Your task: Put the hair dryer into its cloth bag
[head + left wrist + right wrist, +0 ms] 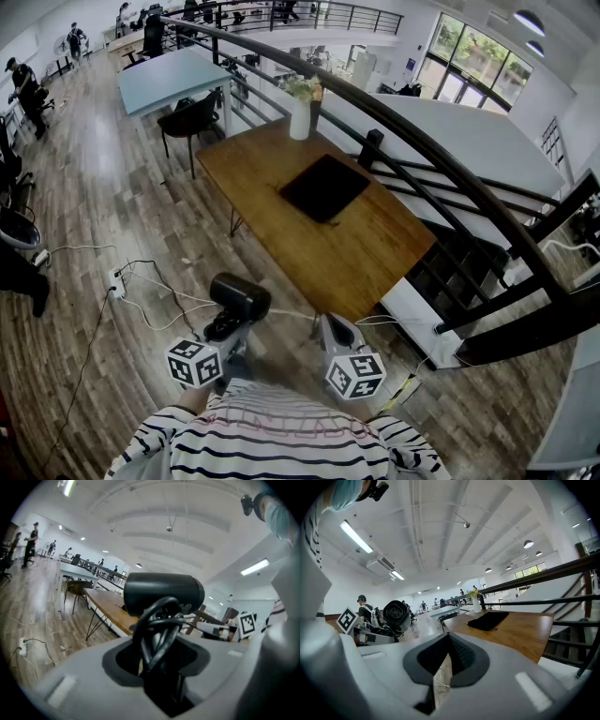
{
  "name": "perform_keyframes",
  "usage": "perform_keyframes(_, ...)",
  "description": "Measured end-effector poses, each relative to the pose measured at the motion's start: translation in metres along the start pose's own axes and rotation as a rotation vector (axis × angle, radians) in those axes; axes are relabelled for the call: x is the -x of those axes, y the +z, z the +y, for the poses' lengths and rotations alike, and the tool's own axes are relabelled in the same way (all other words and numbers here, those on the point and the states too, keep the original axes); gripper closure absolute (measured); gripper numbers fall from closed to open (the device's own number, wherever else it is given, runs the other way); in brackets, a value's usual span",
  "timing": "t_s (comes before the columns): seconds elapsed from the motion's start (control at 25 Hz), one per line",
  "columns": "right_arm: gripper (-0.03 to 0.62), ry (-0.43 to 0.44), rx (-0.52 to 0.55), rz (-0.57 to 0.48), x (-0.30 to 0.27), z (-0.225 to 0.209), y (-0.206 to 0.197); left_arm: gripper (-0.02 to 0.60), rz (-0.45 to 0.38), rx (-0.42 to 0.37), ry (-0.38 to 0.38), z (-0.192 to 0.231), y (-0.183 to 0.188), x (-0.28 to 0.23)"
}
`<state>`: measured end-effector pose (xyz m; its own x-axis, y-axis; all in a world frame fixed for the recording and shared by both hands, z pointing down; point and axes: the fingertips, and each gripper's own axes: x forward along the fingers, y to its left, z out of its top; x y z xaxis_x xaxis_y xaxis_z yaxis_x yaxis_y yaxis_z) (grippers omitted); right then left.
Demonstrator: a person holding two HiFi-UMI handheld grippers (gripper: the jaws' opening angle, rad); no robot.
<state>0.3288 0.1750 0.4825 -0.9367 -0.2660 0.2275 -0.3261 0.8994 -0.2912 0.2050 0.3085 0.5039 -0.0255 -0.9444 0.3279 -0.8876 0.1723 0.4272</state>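
The black hair dryer (240, 295) is held in the air short of the wooden table's (375, 253) near end, with my left gripper (228, 324) shut on its handle. In the left gripper view the dryer's barrel (164, 592) sits above the jaws and its coiled black cord (157, 630) is bunched against the handle between them. The black cloth bag (323, 187) lies flat at the middle of the table, also seen as the bag (488, 620) in the right gripper view. My right gripper (336, 330) hangs beside the left one, shut and empty (447, 641).
A white vase with flowers (300, 117) and a dark cylinder (371, 148) stand at the table's far side by a black railing (422, 150). A power strip with cables (117, 281) lies on the floor at left. A chair (192, 117) and a pale blue table (169, 80) are beyond.
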Motion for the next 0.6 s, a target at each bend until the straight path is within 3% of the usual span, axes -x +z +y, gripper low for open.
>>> perform_keyframes(0.6,0.595,0.007,-0.024,-0.044,-0.009,-0.028,0.011,0.413,0.025,0.009,-0.007,0.001,-0.001,-0.032)
